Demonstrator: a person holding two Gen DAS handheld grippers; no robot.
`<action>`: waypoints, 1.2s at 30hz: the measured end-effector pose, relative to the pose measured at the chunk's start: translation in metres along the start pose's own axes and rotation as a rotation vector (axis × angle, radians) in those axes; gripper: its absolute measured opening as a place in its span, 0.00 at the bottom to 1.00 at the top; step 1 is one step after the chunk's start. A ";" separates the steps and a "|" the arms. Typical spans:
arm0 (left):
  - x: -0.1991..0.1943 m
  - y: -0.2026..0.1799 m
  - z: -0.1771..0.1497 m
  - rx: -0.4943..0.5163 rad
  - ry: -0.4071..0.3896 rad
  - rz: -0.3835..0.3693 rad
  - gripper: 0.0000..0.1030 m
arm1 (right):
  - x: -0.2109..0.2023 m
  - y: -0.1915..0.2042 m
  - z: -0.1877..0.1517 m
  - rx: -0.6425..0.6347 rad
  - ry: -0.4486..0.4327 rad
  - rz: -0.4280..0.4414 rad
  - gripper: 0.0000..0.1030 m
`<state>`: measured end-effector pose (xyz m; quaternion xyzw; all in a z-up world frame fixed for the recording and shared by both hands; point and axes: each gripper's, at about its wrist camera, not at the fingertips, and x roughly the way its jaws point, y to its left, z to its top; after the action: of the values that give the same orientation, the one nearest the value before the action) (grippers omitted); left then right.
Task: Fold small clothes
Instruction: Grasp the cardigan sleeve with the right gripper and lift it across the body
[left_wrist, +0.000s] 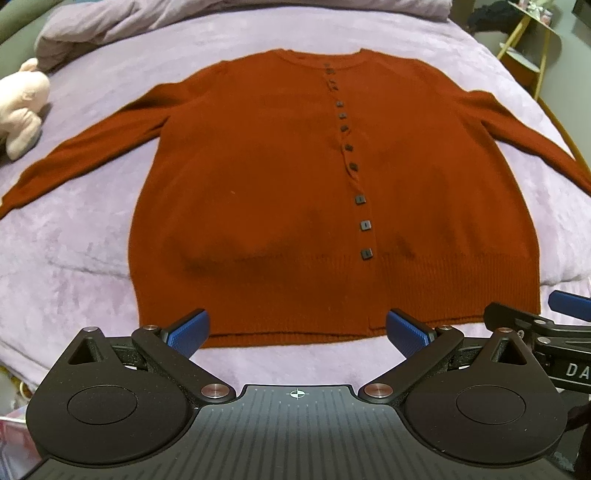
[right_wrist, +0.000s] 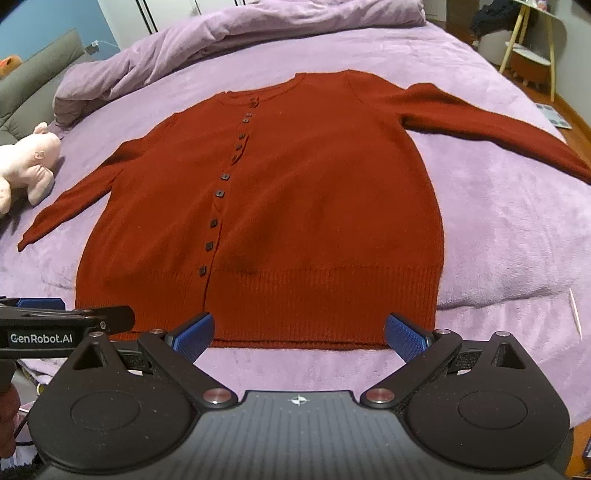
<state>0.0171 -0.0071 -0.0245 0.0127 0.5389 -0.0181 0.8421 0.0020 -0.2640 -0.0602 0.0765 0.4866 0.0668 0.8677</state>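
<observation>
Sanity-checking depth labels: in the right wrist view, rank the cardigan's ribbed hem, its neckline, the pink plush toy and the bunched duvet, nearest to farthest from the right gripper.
1. Ribbed hem: directly ahead of the open right gripper, just past its fingertips.
2. Pink plush toy: far left, level with mid-cardigan.
3. Neckline: centre, far end of the cardigan.
4. Bunched duvet: beyond the neckline, upper left, at the head of the bed.

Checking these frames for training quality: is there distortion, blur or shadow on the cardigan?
Left wrist view: fisheye bends the bed edges, and the cardigan is slightly soft, with dark shadow patches above its hem. Right wrist view: same bending, cardigan a little sharper, one shadow patch by the lowest button; no glare in either.
</observation>
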 end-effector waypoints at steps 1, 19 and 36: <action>0.001 -0.001 0.001 0.004 0.002 0.000 1.00 | 0.002 -0.003 0.000 0.003 0.006 0.015 0.96; 0.041 0.014 0.080 -0.089 -0.100 -0.137 1.00 | 0.014 -0.228 0.064 0.576 -0.526 -0.028 0.82; 0.086 0.022 0.114 -0.188 -0.071 -0.318 0.86 | 0.077 -0.390 0.084 1.176 -0.594 -0.119 0.06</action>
<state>0.1578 0.0087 -0.0551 -0.1522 0.5034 -0.1011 0.8445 0.1294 -0.6368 -0.1586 0.5256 0.1855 -0.2819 0.7810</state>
